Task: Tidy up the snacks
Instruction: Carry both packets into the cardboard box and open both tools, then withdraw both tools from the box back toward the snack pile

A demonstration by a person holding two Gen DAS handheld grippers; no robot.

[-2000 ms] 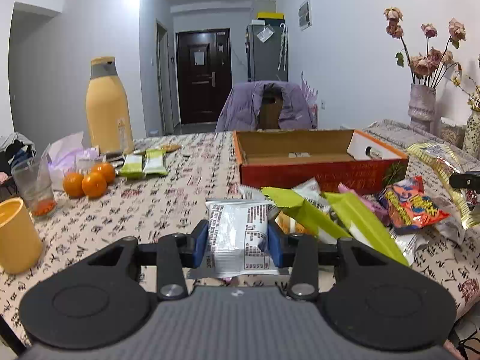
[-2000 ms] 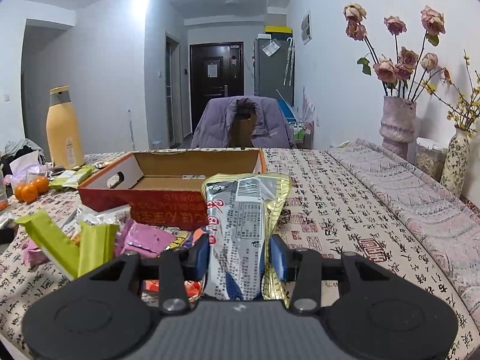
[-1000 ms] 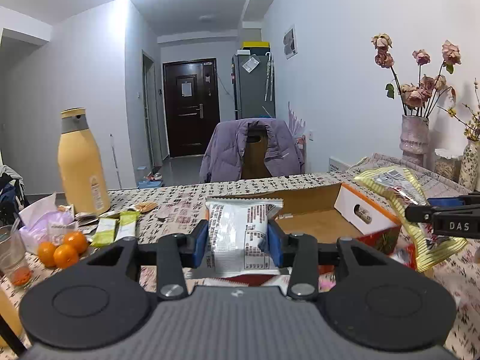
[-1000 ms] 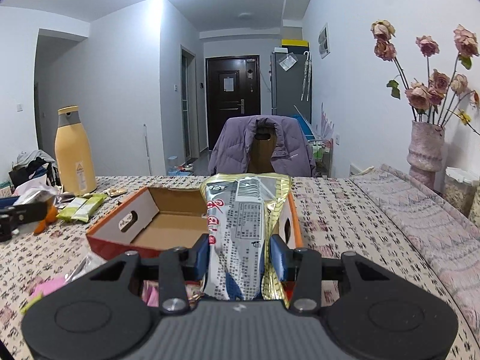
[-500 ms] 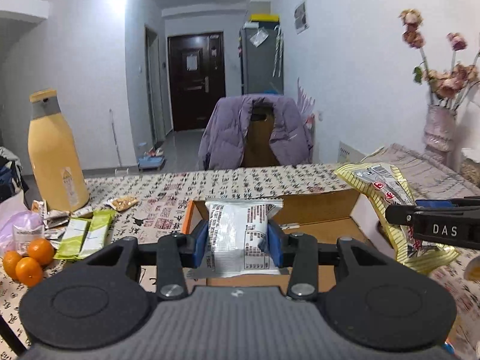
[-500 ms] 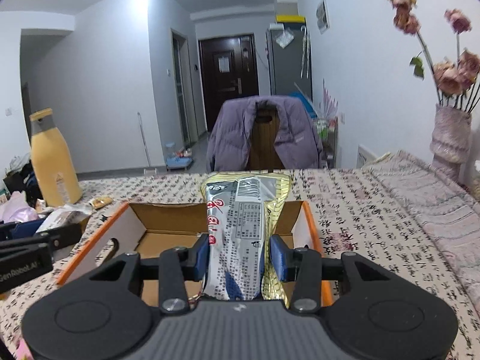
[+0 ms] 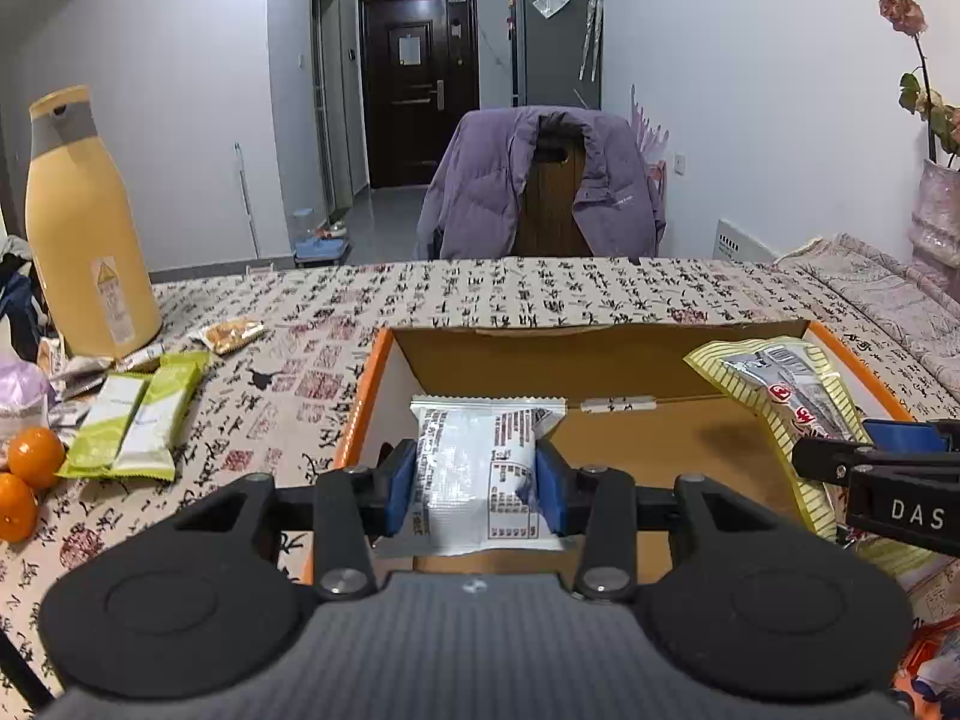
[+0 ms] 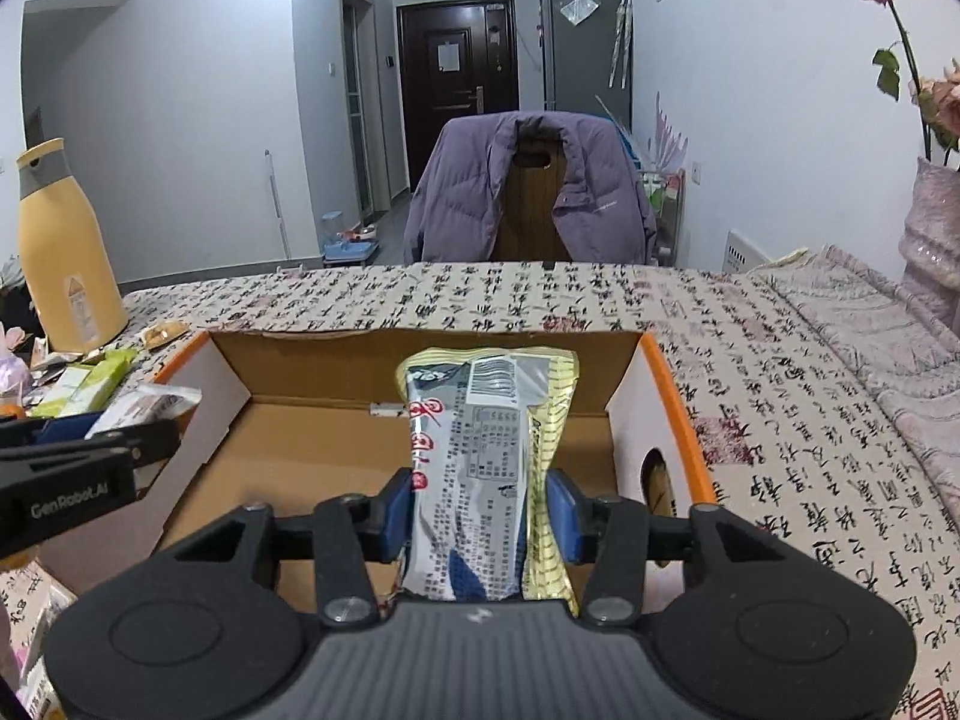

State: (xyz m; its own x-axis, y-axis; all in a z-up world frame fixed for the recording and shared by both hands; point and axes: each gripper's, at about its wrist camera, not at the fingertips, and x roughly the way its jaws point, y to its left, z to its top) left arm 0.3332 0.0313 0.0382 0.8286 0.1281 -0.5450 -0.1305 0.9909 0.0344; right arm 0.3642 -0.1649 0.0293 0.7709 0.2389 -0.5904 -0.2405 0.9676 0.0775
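My left gripper (image 7: 477,483) is shut on a white snack packet (image 7: 480,468) and holds it over the left part of the open cardboard box (image 7: 600,360). My right gripper (image 8: 480,513) is shut on a long yellow-and-silver snack bag (image 8: 486,462) and holds it over the right part of the same box (image 8: 312,456). The bag also shows in the left wrist view (image 7: 780,396), and the white packet shows at the left of the right wrist view (image 8: 150,408). The box floor looks bare.
On the patterned tablecloth (image 7: 540,294) left of the box lie two green packets (image 7: 138,414), small snacks (image 7: 231,333), oranges (image 7: 33,459) and a tall yellow bottle (image 7: 84,240). A chair with a purple jacket (image 7: 540,180) stands behind the table. A vase (image 8: 930,240) stands far right.
Both grippers have moved forward and lowered over the open box, each still holding its snack. The snack pile near the table's front has dropped out of view.
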